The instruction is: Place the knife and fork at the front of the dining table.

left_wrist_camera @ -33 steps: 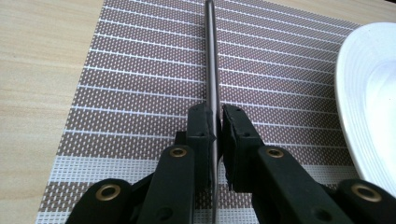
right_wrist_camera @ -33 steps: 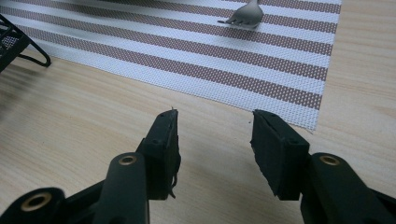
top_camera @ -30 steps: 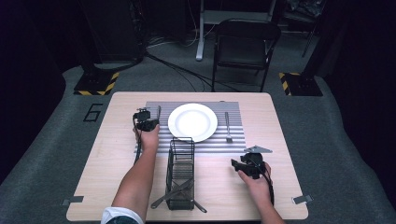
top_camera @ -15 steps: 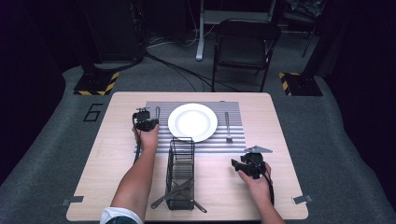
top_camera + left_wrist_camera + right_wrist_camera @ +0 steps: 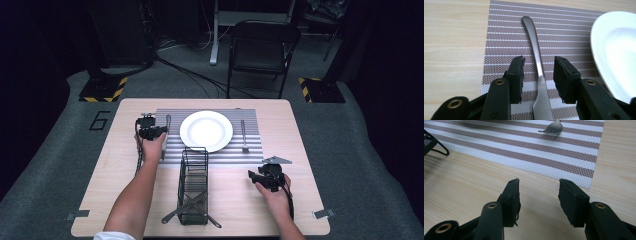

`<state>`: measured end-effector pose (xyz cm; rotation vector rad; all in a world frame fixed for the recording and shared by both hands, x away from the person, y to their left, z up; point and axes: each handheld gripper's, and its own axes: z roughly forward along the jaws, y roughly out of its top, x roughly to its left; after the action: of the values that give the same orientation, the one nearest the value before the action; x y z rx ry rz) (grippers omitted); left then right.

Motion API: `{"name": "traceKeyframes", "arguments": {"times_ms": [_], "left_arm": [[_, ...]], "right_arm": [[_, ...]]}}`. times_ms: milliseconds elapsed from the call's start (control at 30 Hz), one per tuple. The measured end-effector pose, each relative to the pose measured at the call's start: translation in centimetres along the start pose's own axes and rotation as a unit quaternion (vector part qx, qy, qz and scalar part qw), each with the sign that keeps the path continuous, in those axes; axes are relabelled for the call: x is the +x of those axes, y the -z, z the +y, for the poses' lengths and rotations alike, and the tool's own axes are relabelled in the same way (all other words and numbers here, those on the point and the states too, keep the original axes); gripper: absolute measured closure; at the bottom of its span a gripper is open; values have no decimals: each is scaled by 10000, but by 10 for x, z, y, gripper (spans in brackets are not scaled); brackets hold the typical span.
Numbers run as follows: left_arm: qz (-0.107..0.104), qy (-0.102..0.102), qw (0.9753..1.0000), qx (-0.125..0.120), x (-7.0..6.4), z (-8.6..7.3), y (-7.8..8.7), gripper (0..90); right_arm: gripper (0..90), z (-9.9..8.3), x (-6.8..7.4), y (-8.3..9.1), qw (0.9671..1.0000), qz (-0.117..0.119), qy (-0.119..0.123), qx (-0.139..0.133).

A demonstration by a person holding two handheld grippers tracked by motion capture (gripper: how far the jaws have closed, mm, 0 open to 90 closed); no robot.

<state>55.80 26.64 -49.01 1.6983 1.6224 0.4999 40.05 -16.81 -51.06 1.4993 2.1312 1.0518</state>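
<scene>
On the striped placemat (image 5: 504, 37) left of the white plate (image 5: 616, 50), the flat-lying knife (image 5: 536, 60) sits between my left gripper's (image 5: 537, 72) open, non-contacting jaws; it is likely light, rigid and slippery, so I would clamp mid-handle, while my right gripper (image 5: 539, 195) rests open and empty.

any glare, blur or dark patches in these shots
High view: the table is evenly lit but the room behind falls to near black, and the picture is soft. Left gripper view: sharp, with a bright sheen along the utensil handle and the white plate nearly blown out. Right gripper view: the placemat is crisp, and a soft shadow darkens the left of the wood.
</scene>
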Motion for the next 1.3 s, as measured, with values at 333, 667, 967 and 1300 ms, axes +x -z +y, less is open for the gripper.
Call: {"name": "traceKeyframes", "arguments": {"times_ms": [333, 667, 967, 1300], "left_arm": [[-235, 19, 9996, -166, 7, -2, 21, 520], [-410, -318, 9986, -144, 6, 3, 53, 474], [-740, -614, 9949, -316, -5, 7, 90, 454], [-878, -1010, 9907, -246, -12, -3, 116, 453]], "right_arm": [[509, -1, -5, 4, 9999, -30, -135, -43], [499, 1, -3, 9, 9998, -103, -76, -134], [495, 3, -3, 11, 9997, -97, -119, -168], [494, 3, -2, 9, 9999, -48, -111, -118]]}}
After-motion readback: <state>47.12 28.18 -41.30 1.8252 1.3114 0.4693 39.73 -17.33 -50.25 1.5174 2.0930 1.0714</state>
